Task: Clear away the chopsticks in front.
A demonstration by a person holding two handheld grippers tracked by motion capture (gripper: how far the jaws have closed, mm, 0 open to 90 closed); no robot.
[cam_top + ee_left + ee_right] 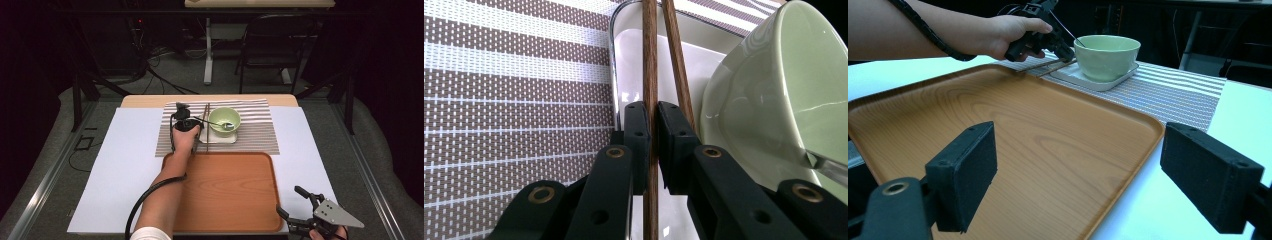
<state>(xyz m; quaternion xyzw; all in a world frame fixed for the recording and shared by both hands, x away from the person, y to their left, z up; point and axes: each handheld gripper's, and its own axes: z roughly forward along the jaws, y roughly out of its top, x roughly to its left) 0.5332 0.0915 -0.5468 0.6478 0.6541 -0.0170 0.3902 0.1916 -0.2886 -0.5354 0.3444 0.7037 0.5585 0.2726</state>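
left gripper (pixel 651 130): over the striped mat, at the left edge of the dish; jaws clamped on one chopstick, pads pressing its sides
held chopstick (pixel 650 60): dark wood, runs straight up between the pads, lies across the dish's left rim
second chopstick (pixel 676 55): just right of the held one, angled slightly, outside the pads, passes behind the right jaw
chopsticks, high view (pixel 205 125): beside the bowl's left, on the mat
bowl (pixel 224 120): pale green, sits on the dish, spoon (pixel 220 124) inside
dish (pixel 218 137): white, square, on the mat
mat (pixel 252 131): brown-white stripes, at the table's far side, beyond the tray
tray (pixel 225 192): wooden, near side, nothing on it
right gripper (pixel 1078 172): at the tray's near right corner, well apart from the bowl; jaws wide apart, nothing between them
left hand (pixel 186 140): forearm stretched over the tray's left part
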